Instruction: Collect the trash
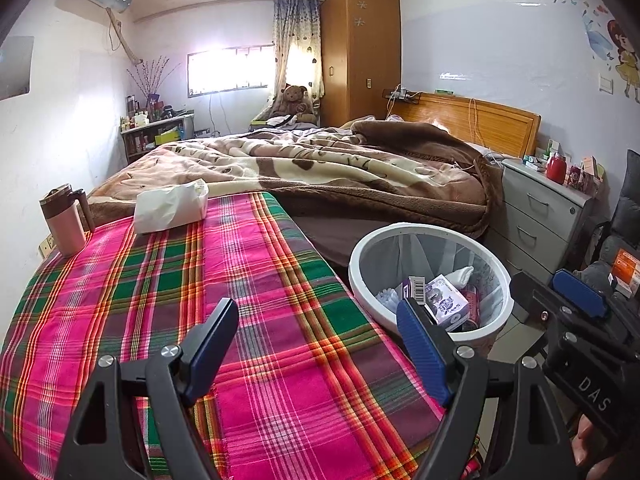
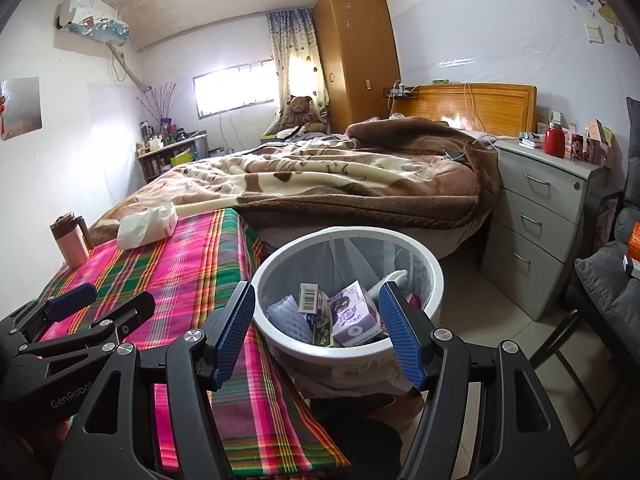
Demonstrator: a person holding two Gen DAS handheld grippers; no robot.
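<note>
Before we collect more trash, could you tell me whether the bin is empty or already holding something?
Partly filled. The bin holds a purple carton and a barcoded box.

Table covered with pink-green plaid cloth — on it, at the far edge: a pink mug with brown lid near the left corner, and a white tissue pack lying to its right, the two apart. Floor, pale tile, carries a white trash bin just beside the table's right edge — bin holds cartons and scraps.
</note>
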